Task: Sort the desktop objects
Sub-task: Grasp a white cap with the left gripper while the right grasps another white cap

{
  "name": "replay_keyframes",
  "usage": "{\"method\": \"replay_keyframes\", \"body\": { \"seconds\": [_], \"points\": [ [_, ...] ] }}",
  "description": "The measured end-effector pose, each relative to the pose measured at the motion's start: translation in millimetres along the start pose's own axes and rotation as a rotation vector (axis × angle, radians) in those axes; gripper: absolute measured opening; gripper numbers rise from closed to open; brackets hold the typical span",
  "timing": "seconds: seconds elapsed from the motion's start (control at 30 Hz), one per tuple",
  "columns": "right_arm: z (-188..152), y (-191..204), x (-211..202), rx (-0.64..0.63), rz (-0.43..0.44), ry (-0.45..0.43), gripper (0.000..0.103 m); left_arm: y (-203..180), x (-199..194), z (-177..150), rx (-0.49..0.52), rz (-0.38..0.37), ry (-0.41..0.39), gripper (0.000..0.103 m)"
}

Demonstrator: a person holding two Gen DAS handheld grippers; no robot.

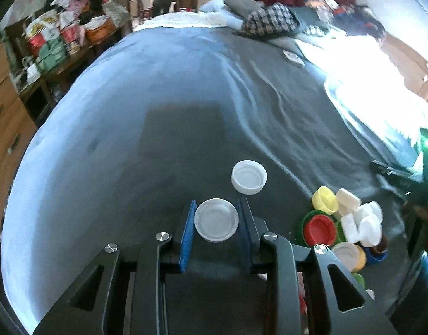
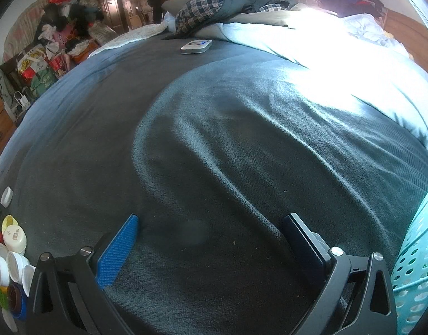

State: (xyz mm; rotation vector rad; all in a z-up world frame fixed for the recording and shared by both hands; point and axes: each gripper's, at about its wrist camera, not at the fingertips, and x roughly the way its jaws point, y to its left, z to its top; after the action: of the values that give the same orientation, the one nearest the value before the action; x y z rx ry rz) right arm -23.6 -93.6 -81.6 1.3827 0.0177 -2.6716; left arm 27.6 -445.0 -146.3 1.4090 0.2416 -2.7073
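Observation:
My left gripper (image 1: 218,203) is shut on a shallow white lid (image 1: 216,220), its blue pads pressing on both sides of the lid just above the dark grey blanket (image 1: 172,139). A second white cap (image 1: 249,176) lies open side up just beyond it. To the right sits a pile of caps (image 1: 345,220): yellow, red, green, blue and several white. In the right wrist view the same pile of caps (image 2: 10,251) is at the lower left. My right gripper (image 2: 211,219) stands open over bare blanket with nothing between its fingers.
A turquoise perforated basket (image 2: 417,265) stands at the right edge by my right gripper. A small grey device (image 2: 196,47) lies far back on the bed. Clothes and bedding are heaped at the bed's far end (image 1: 269,16). Bags crowd a cabinet on the left (image 1: 52,42).

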Motion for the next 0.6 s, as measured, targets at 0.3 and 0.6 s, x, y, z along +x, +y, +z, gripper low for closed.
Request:
{"method": "replay_keyframes", "body": {
  "seconds": [0.3, 0.6],
  "points": [
    [-15, 27, -101, -0.032, 0.190, -0.092, 0.088, 18, -43, -11, -0.071, 0.016, -0.062, 0.025],
    [-93, 158, -161, -0.336, 0.387, -0.070, 0.065, 13, -50, -29, -0.087, 0.000, -0.052, 0.025]
  ]
}}
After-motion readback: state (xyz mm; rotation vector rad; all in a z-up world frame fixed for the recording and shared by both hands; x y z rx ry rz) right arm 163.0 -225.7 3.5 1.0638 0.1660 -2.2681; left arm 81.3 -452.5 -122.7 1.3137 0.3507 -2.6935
